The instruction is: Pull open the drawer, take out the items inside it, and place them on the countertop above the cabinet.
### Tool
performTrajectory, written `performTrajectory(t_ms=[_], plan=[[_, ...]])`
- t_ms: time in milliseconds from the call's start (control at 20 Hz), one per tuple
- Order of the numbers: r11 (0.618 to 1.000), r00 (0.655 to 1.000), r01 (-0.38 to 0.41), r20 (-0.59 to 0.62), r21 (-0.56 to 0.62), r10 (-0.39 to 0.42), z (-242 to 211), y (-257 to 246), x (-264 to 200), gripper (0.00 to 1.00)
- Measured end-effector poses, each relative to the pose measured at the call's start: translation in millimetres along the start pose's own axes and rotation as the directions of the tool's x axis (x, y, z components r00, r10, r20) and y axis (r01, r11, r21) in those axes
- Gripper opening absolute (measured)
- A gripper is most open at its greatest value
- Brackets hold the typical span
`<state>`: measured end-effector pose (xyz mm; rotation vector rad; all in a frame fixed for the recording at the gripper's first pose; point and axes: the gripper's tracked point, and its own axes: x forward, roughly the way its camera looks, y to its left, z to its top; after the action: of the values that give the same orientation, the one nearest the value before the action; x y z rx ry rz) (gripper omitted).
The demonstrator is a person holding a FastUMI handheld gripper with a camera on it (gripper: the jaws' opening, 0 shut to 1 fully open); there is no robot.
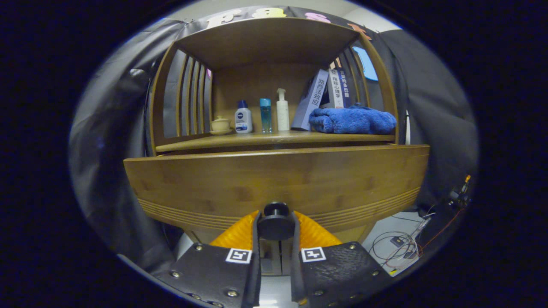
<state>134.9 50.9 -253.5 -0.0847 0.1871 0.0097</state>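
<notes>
Wooden drawer (274,179) knob (276,222) clamped between gripper (276,233) fingers.

Drawer (274,179) interior hidden behind its front. Knob (276,222) sides covered by fingers (256,231). Books (329,92) partly behind towel (352,120).

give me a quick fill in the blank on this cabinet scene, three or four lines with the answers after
1. The gripper has its two fingers closed on the round black ____ of the wooden drawer front.
2. The crumpled blue towel lies on the countertop in front of the leaning ____.
3. The small cream lidded cup stands beside the white bottle with a ____ cap.
4. The tall white pump bottle stands between the clear blue bottle and the ____.

Answers: knob; books; blue; books
</notes>
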Motion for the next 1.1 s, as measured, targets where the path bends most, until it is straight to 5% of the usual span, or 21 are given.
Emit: performTrajectory(t_ms=[650,800,1050,1100], plan=[[0.999,0.999,-0.033,-0.030,-0.016,0.033,-19,-6,-54,0.28],[0.997,0.996,-0.076,-0.040,0.005,0.076,-8,-3,-63,0.39],[0.998,0.997,-0.057,0.060,0.026,0.055,62,-8,-81,1.00],[0.999,0.998,-0.039,0.049,0.026,0.038,70,-10,-81,1.00]])
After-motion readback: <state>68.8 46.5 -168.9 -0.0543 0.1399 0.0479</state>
